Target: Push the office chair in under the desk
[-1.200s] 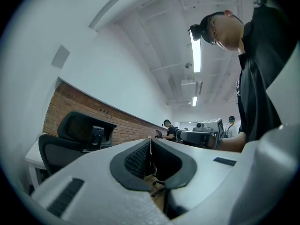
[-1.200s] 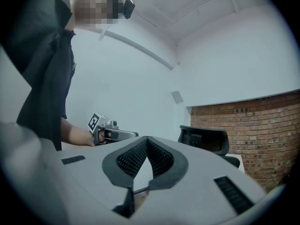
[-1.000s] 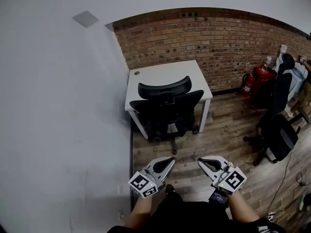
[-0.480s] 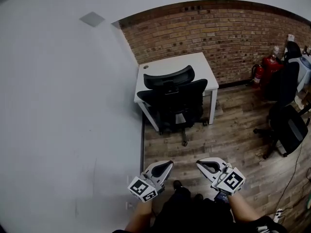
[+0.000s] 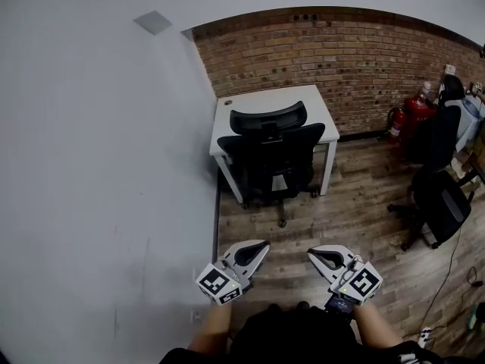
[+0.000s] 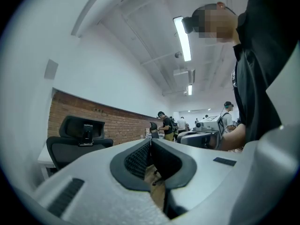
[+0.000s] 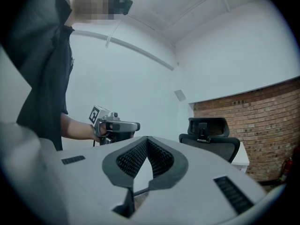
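Note:
A black office chair (image 5: pixel 271 144) with a headrest stands against the front of a white desk (image 5: pixel 241 102) in the corner by the brick wall; its seat sits partly under the desktop. The same chair (image 6: pixel 77 142) shows at the left of the left gripper view, and the chair (image 7: pixel 210 137) shows right of centre in the right gripper view. My left gripper (image 5: pixel 264 244) and right gripper (image 5: pixel 311 252) are held side by side over the wood floor, well short of the chair. Both are shut with nothing between the jaws.
A white wall (image 5: pixel 98 173) runs along the left. Further black chairs (image 5: pixel 436 196) and red fire extinguishers (image 5: pixel 413 112) stand at the right by the brick wall (image 5: pixel 341 51). Wood floor (image 5: pixel 356 203) lies between me and the desk. Other people (image 6: pixel 164 125) stand far off in the left gripper view.
The view has swung a little, so desk and chair now sit slightly right of and lower than a second ago. Both grippers stay shut and side by side, at much the same gap from the chair.

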Available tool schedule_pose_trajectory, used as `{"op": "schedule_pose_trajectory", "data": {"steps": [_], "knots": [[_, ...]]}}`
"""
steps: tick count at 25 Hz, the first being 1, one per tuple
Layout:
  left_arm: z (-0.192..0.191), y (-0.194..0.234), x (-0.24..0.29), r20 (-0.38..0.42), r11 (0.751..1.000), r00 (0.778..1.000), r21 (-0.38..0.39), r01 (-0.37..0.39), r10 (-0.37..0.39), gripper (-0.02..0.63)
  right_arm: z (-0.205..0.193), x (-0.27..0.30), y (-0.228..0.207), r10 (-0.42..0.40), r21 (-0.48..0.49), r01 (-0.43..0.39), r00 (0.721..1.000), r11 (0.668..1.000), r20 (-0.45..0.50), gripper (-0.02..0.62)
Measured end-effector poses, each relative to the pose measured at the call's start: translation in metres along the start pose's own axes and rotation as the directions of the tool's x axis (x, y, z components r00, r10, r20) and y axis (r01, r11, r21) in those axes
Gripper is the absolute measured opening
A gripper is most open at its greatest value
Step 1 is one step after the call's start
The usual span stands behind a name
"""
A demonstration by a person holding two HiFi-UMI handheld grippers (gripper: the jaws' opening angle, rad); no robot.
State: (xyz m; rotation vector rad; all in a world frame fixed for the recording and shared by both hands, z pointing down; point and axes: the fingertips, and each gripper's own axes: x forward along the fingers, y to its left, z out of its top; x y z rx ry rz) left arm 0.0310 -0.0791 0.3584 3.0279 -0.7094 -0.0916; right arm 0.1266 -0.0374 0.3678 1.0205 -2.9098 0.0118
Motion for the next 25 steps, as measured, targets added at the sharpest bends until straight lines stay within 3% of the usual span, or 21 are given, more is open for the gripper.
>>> {"op": "schedule_pose_trajectory", "data": {"steps": [7,15,25], "knots": [[-0.022,-0.013,-0.039,-0.022,0.998,1.000,-0.055,0.021,-0.022,0.020,0.006,0.034,0.036,0.032,-0.026,-0.031,0.999,0.999,0.013,0.006],[-0.019,-0.006,-0.066,-0.020,0.999,0.999,-0.027,0.038,-0.039,0.020,0.007,0.057,0.059,0.036,-0.051,-0.035,0.999,0.998,0.015,0.006],[-0.021,-0.004,-0.069,-0.014,0.994,0.994,-0.030,0.105,-0.105,0.020,0.004,0.059,0.066,-0.025,-0.049,0.025,1.000,0.998,0.000,0.006]]}}
